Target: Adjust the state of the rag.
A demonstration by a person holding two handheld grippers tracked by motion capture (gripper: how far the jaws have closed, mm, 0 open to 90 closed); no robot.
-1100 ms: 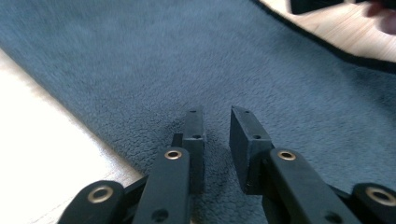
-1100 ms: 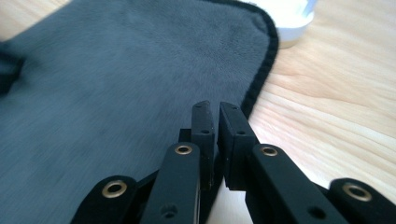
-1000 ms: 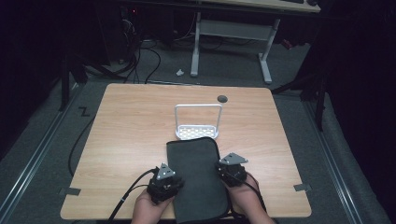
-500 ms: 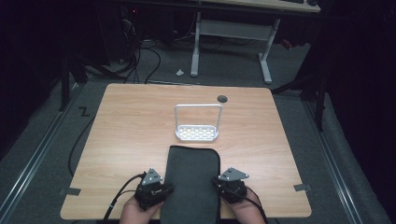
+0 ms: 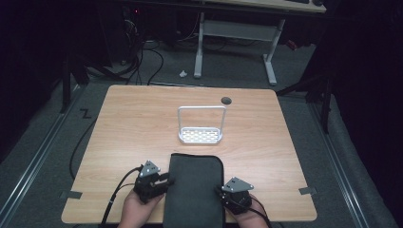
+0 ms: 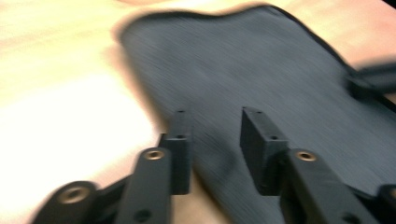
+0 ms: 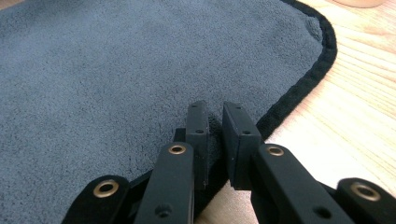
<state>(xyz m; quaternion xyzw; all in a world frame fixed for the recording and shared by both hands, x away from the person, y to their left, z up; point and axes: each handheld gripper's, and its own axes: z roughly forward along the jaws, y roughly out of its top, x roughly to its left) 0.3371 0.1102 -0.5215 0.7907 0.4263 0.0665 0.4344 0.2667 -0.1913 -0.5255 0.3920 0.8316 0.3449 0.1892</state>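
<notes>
Cloth: dark grey cloth [image 5: 195, 190] with a black stitched border, lying flat on the near middle of the worktop [image 5: 123, 123], its near end reaching the front edge between the two hands.
Cloth surface: soft nap in the right gripper view [image 7: 116, 70]; blurred in the left gripper view [image 6: 261, 79], where one edge looks wavy.
Left gripper: left gripper [image 5: 164, 181] sits at the cloth's left edge, held in the person's hand [image 5: 138, 209]; a black cable trails off to the left across the wood.
Left jaws: parted with a clear gap, one over the wood and one over the cloth's edge [image 6: 212, 140]; nothing is held between them.
Right gripper: right gripper [image 5: 219, 192] sits at the cloth's right edge near the front of the worktop.
Right jaws: nearly together [image 7: 215, 140], pinching a small raised fold of the cloth just inside its black border.
Rack: white wire rack [image 5: 200, 126] with an upright hoop and a perforated base, standing beyond the cloth, apart from it.
Hole: small dark round hole [image 5: 226, 100] in the worktop behind the rack.
Floor: grey floor with cables and a white desk frame [image 5: 235, 45] beyond the far edge.
</notes>
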